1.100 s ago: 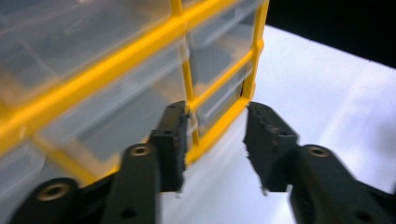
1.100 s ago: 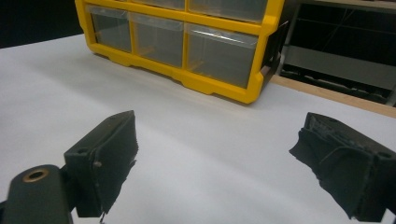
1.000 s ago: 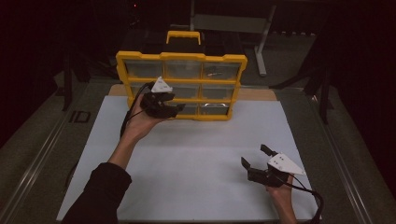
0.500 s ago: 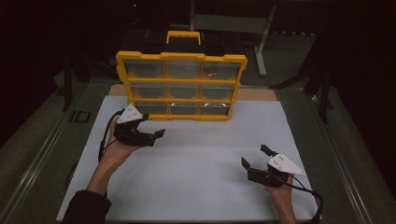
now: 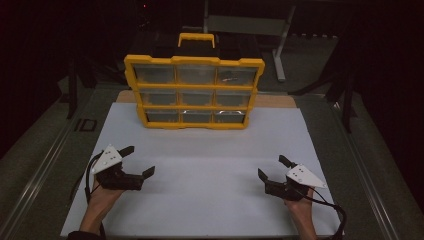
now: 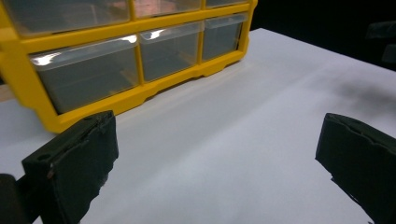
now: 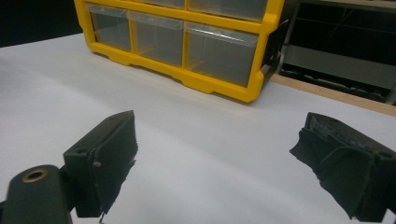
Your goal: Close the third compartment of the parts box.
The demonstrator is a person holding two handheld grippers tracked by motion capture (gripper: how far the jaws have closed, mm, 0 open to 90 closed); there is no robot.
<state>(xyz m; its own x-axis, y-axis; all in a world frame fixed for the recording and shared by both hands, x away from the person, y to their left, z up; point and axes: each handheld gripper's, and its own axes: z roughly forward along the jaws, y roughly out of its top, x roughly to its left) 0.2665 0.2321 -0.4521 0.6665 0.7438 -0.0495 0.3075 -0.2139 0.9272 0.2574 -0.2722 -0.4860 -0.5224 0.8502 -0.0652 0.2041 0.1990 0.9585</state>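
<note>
We see the drawer box (image 5: 194, 92) upright at the far middle of the bench (image 5: 210, 165), its long axis running 9 to 3. It lies at 1 o'clock from our left claw (image 5: 137, 161) and 11 from the right claw (image 5: 272, 167). Both claws gape apart, empty, the left slightly nearer.

the drawer cabinet (image 5: 195, 92) stands on the far edge of the mat (image 5: 200, 175). the left gripper (image 5: 137, 161) sits well before the cabinet, off its left end, and the right gripper (image 5: 272, 167) well before it, off its right end.
</note>
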